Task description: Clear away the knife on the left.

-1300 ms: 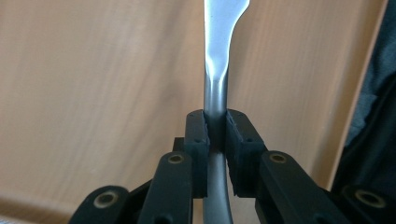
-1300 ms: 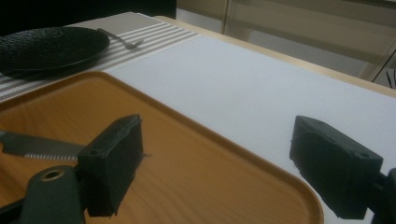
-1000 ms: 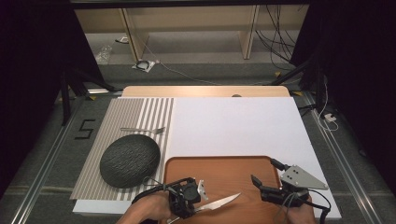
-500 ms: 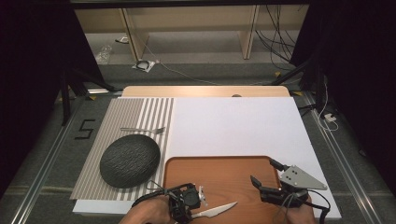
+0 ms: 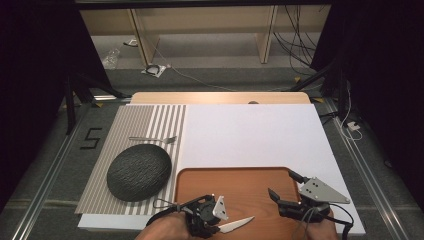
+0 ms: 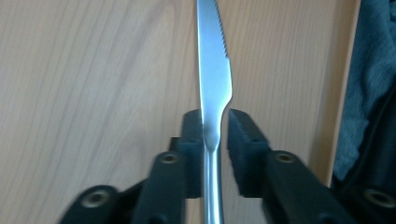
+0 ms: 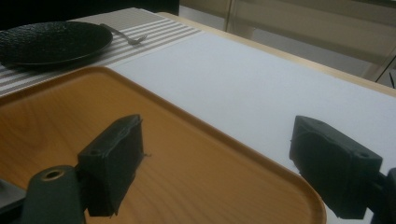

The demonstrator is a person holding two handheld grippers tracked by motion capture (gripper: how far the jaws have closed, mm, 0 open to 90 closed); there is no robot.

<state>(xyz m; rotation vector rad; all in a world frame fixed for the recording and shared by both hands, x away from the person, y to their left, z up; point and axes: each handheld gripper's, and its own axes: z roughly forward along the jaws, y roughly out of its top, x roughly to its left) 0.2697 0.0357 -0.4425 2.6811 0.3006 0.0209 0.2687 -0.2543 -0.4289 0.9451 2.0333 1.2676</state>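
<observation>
A silver table knife (image 6: 214, 70) runs between the jaws of my left gripper (image 6: 215, 126), which is shut on its handle. The jaws have just been closing on it. The blade points away over the wooden tray (image 6: 93, 93). From above, the left gripper (image 5: 220, 226) sits at the tray's near edge. The knife (image 5: 237, 225) sticks out of it to the right, over the tray (image 5: 235, 185). My right gripper (image 5: 280, 181) stands open over the tray's right end. Nothing is between its jaws (image 7: 215, 154), and the tray rim (image 7: 261, 158) lies below them.
A dark round plate (image 5: 138, 172) lies on the striped placemat (image 5: 150, 120) left of the tray, with a fork (image 5: 152, 139) beyond it. In the right gripper view the plate (image 7: 46, 42) and the fork (image 7: 126, 36) are far off. The white tabletop (image 5: 250, 135) stretches behind the tray.
The left gripper and the knife have slid slightly toward the table's near edge, and the blade now lies flatter over the tray. The right gripper has stayed put.
</observation>
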